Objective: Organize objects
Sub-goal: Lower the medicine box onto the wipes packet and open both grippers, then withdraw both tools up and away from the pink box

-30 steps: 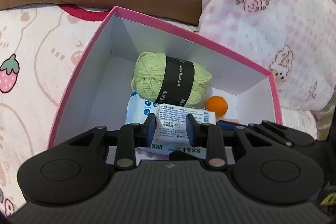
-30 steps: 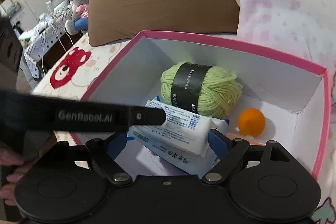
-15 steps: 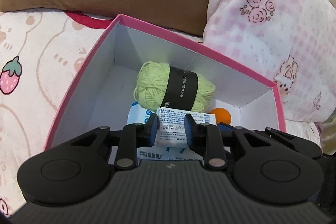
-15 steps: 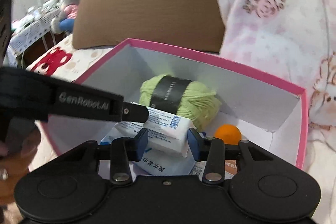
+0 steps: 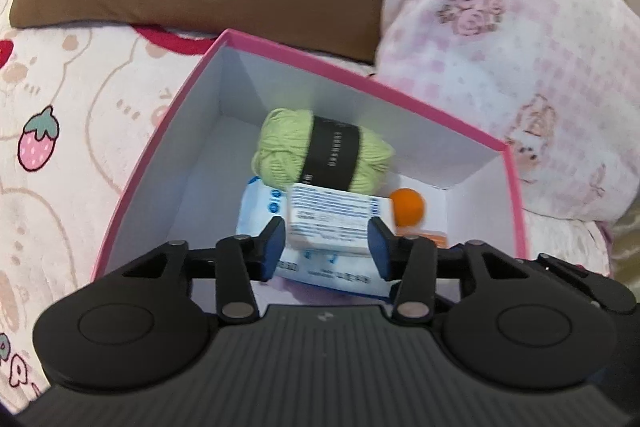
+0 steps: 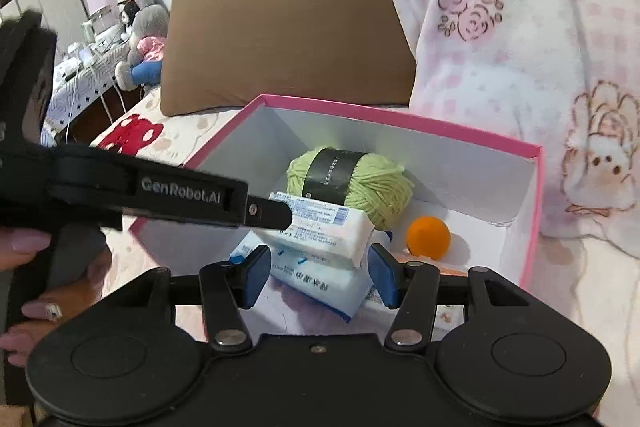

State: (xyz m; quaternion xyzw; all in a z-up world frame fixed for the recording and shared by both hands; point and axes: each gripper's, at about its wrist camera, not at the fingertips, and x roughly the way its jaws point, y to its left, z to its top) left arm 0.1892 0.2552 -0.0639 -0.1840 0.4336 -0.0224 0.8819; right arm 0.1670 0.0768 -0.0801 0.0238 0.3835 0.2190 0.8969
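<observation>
Left gripper: jaws opening, blue pads either side of the upper tissue pack at a moderate gap; whether the pads press it cannot be told. In the right wrist view its black finger reaches in from the left and its tip meets that pack's left end.

Right gripper: jaws opening, half wide, pads clear of the packs; nothing gripped.

Upper tissue pack: white with blue print, lying on the lower tissue pack, near the front middle of the box floor.

Green yarn ball: black paper band, just behind the packs, towards the back wall.

Orange ball: on the box floor near the right wall, right of the packs and apart from them.

Pink box: open top, pink rim, white inside; stands on the bed sheet, cream with strawberry and bear prints.

Brown cushion: white cloud emblem, propped behind the box's back left corner.

Pink checked pillow: rose print, against the box's right side.

Person's hand: at the left edge, around the left gripper's handle.

Room: at far left, plush toys on a patterned table, pale cabinets behind.
</observation>
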